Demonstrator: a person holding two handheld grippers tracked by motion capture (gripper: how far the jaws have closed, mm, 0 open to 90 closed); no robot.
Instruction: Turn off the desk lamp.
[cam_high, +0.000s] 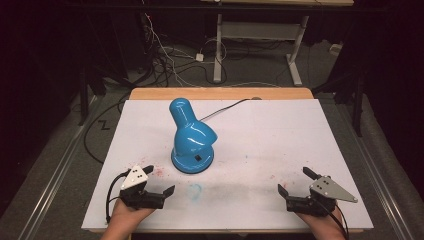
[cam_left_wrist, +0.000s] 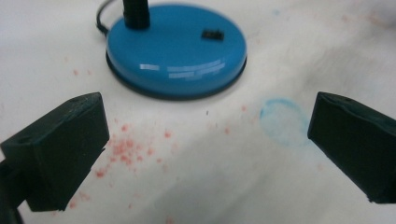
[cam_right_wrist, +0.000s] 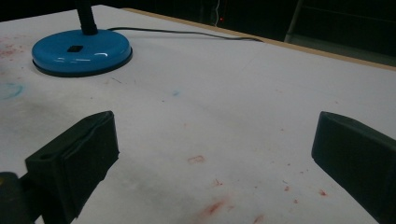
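Observation:
A glossy blue desk lamp (cam_high: 191, 136) stands on the white table (cam_high: 280, 135), its shade bent down over a round base (cam_left_wrist: 177, 49) that carries a small black switch (cam_left_wrist: 212, 34). Its black cord (cam_high: 225, 107) runs off toward the far edge. My left gripper (cam_high: 159, 180) rests near the front left, open, with the lamp base just ahead of its jaws. At the front right sits my right gripper (cam_high: 296, 181), also open, nothing between its jaws; the lamp base (cam_right_wrist: 81, 50) lies well off to its left.
Red specks (cam_left_wrist: 123, 149) and a faint blue ring stain (cam_left_wrist: 282, 119) mark the table near the left gripper. More red smears (cam_right_wrist: 212, 205) lie in front of the right gripper. A wooden edge (cam_high: 220, 93) borders the table's far side; cables and a desk frame (cam_high: 260, 35) stand beyond.

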